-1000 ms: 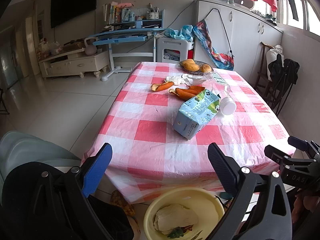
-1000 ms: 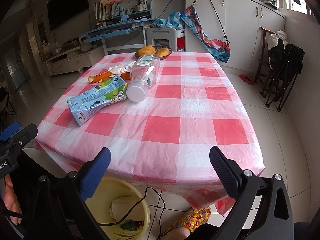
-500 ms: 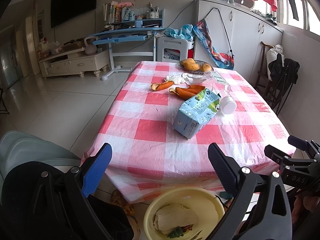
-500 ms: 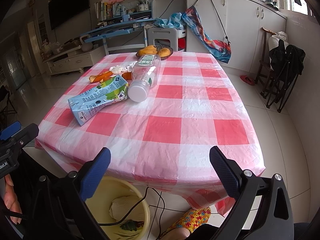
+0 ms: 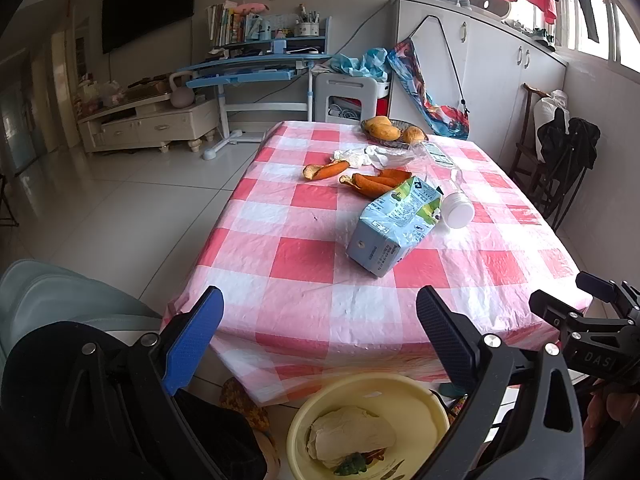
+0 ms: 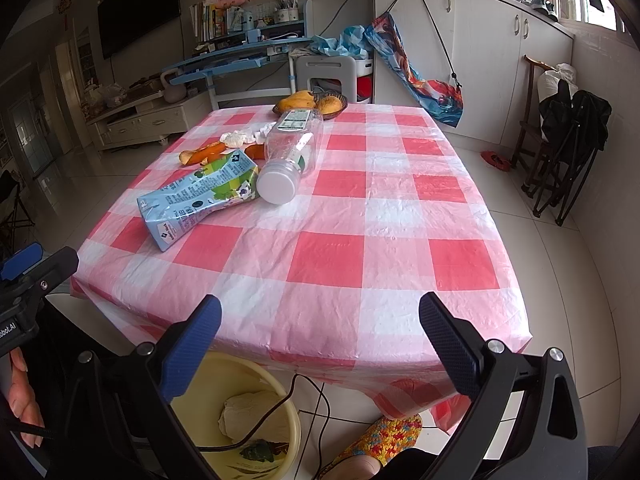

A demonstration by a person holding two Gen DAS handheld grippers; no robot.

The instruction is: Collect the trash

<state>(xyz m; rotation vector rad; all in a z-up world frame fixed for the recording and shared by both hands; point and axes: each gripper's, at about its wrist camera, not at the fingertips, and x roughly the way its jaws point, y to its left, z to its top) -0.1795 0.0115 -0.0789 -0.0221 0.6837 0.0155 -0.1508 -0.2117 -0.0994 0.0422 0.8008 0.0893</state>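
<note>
Both claws hang at the near edge of the tabletop (image 6: 360, 216), jaws spread wide and holding nothing: the left claw (image 5: 320, 344) and the right claw (image 6: 320, 344). Directly below them, on the floor, sits the yellow basin (image 5: 424, 396), with a pale crumpled wad and some green scrap already in it.

Forward of the left claw, slightly to its right, the crushed blue-and-green carton (image 5: 394, 226) lies flat on the checked cloth. Its long axis runs diagonally, the square base turned toward the near edge and the folded top pointing away to the right. From the right claw the same carton lies ahead and to the left, so the left claw looks the nearer of the two.

Touching the carton's far end is the clear plastic bottle (image 6: 294, 150), on its side, white cap toward the claws, base toward the fruit dish (image 6: 312, 102). Beyond lie orange peels (image 5: 362, 178) and crumpled tissue (image 5: 360, 156).
</note>
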